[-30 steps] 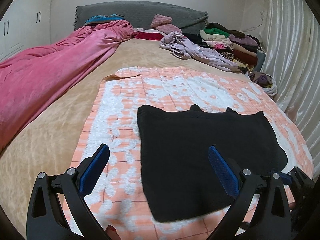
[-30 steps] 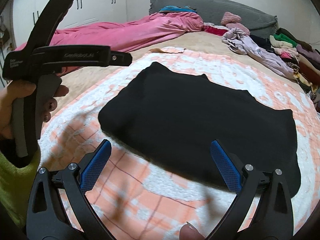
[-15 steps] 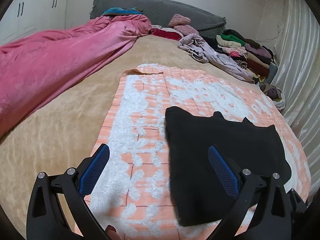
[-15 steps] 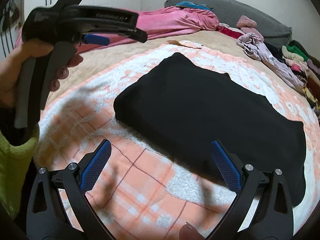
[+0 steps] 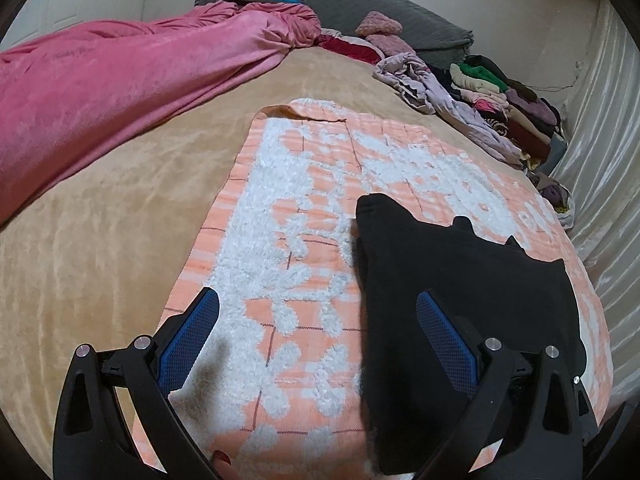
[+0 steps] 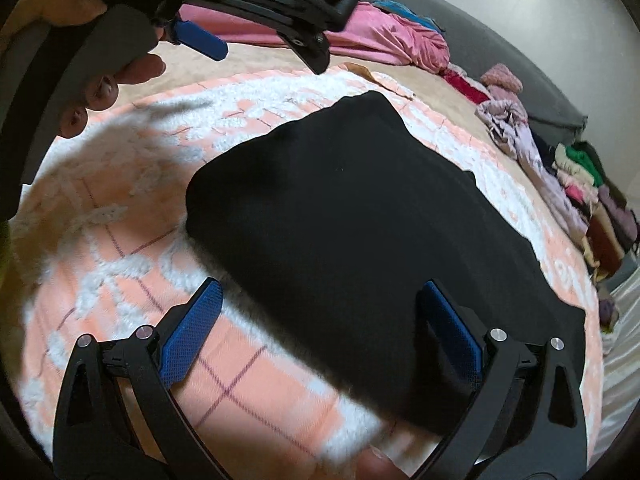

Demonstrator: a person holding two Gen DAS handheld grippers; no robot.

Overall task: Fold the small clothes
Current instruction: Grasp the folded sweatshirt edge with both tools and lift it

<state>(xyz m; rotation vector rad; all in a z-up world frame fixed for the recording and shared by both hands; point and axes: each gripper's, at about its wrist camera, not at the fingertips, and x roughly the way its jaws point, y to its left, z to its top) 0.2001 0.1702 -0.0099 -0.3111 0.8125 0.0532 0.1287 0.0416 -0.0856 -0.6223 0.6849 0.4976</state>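
A black garment (image 5: 460, 280) lies folded flat on an orange and white blanket (image 5: 288, 216) on the bed. It also shows in the right wrist view (image 6: 360, 216). My left gripper (image 5: 316, 328) is open and empty, above the blanket at the garment's left edge. My right gripper (image 6: 316, 324) is open and empty, just above the garment's near edge. The left gripper also appears in the right wrist view (image 6: 256, 0), held in a hand at the upper left, above the blanket.
A pink duvet (image 5: 120, 68) lies along the left of the tan bedsheet (image 5: 80, 240). A lilac garment (image 5: 440, 100) and a pile of folded clothes (image 5: 508, 108) sit at the far right. A grey headboard (image 5: 360, 8) is at the back, a curtain (image 5: 600, 140) on the right.
My left gripper has swung left, off the garment, which now sits to its right. My right gripper has moved closer to the garment's near edge. Both stay open.
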